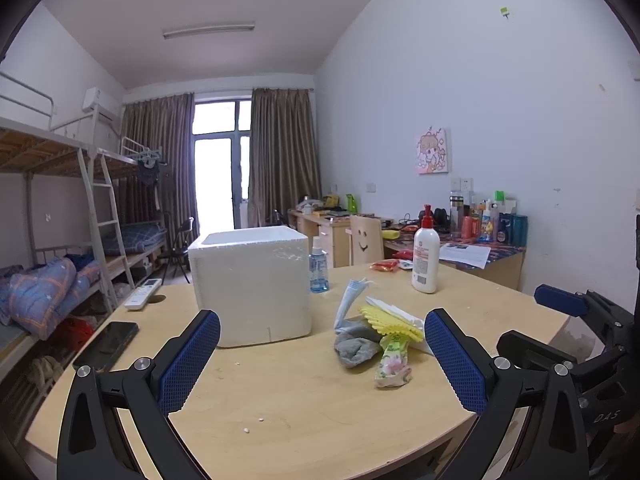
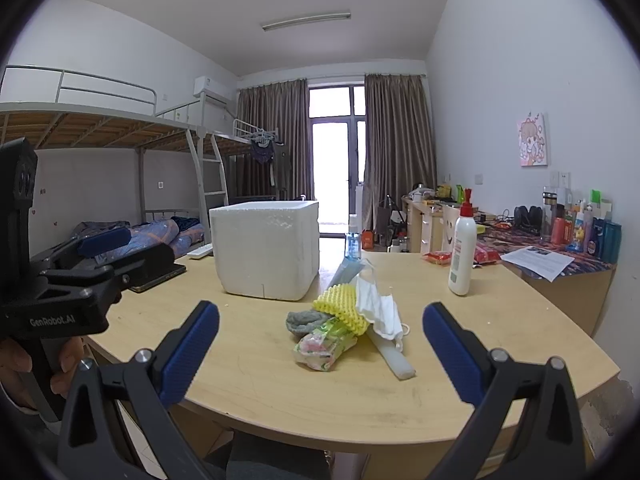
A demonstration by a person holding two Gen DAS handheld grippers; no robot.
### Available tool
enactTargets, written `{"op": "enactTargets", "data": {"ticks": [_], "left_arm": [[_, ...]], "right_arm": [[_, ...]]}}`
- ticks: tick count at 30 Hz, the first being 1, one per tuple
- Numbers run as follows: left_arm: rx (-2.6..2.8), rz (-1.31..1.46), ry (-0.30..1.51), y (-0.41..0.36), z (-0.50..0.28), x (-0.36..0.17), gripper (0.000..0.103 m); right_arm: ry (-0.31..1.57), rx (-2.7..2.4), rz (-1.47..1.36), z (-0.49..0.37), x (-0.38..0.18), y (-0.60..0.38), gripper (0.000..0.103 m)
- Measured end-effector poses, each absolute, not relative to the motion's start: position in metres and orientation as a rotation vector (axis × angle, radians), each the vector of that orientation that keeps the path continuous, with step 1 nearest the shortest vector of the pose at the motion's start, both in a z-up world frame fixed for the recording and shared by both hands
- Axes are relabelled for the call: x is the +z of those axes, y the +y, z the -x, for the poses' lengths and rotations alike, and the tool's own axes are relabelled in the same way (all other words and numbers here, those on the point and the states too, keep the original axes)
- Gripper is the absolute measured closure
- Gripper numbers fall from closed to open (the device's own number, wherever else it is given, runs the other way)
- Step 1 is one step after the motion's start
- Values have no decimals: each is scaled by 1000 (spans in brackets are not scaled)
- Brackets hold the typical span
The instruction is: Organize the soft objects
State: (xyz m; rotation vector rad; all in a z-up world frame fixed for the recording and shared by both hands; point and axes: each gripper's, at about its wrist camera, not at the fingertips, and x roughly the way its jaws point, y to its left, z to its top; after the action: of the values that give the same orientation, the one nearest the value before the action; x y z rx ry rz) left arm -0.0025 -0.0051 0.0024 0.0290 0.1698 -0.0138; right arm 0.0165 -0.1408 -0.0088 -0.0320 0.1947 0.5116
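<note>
- My left hand-held gripper carries the lettering "GenRobot.AI" on its black body; on my right hand-held gripper I can make out only "DAS".
- The white lotion bottle has a label, too small to read.
- Both of my hand-held grippers are spread wide, blue pads apart, holding and touching nothing.
- The pile of soft things lies on the tabletop just ahead, between my right gripper's fingers: yellow foam net, grey sock, face mask, green floral packet.
- The white foam box stands beyond, ahead and left.
</note>
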Motion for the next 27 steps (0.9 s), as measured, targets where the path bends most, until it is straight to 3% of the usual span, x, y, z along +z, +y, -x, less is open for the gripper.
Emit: {"op": "enactTargets", "data": {"ticks": [27], "left_arm": [[-21, -28, 183, -4, 3, 1, 1]], "right_arm": [[195, 506, 40, -13, -7, -140, 0]]}}
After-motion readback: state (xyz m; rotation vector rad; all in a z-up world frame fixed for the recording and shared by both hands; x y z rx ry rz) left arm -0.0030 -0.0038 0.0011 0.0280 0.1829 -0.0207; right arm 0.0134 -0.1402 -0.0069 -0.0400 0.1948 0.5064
